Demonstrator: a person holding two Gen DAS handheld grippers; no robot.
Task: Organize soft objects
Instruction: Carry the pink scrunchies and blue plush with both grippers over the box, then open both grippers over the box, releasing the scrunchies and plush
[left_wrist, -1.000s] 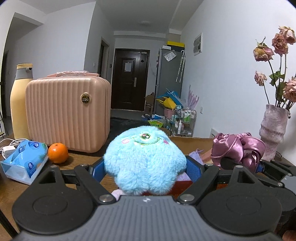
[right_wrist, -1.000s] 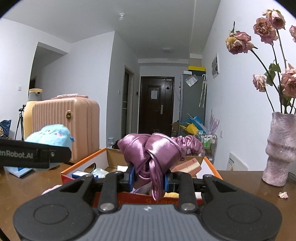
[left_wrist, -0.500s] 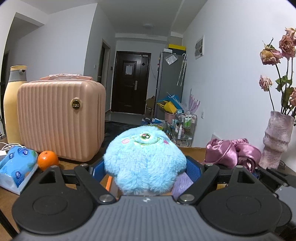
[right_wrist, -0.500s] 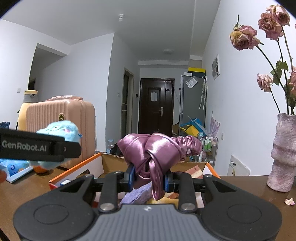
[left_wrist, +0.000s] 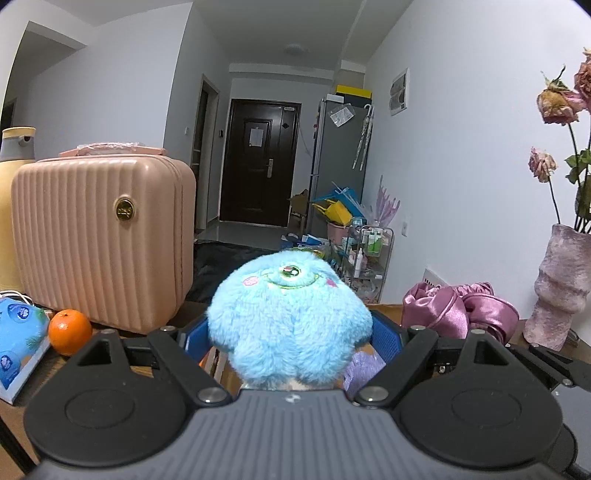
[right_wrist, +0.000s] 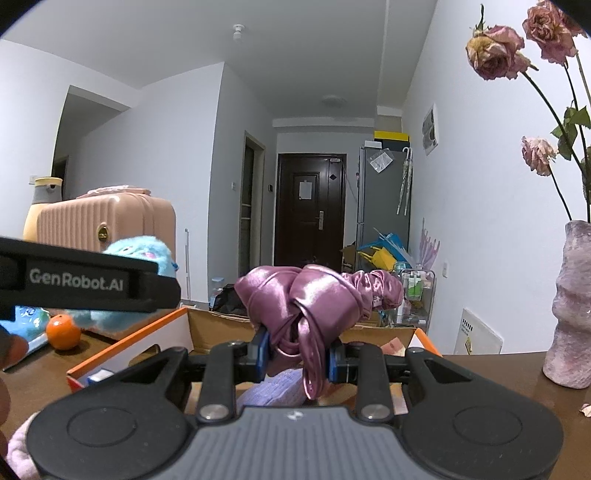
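Fluffy blue plush toy (left_wrist: 290, 317) sits pinched in the left claw (left_wrist: 291, 338) at lower centre; the ribbed pink suitcase (left_wrist: 99, 240) has slid leftward since before. The right claw (right_wrist: 297, 356) grips a glossy purple satin scrunchie (right_wrist: 314, 299) above the orange-edged cardboard box (right_wrist: 177, 332), whose rim lies open below.

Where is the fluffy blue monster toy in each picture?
Left wrist view: the fluffy blue toy fills the centre, clamped between the left gripper pads.
Right wrist view: the same toy peeks out at the left edge, behind a black bar marked GenRobot.AI.
Shared landmark: the pink ribbed suitcase.
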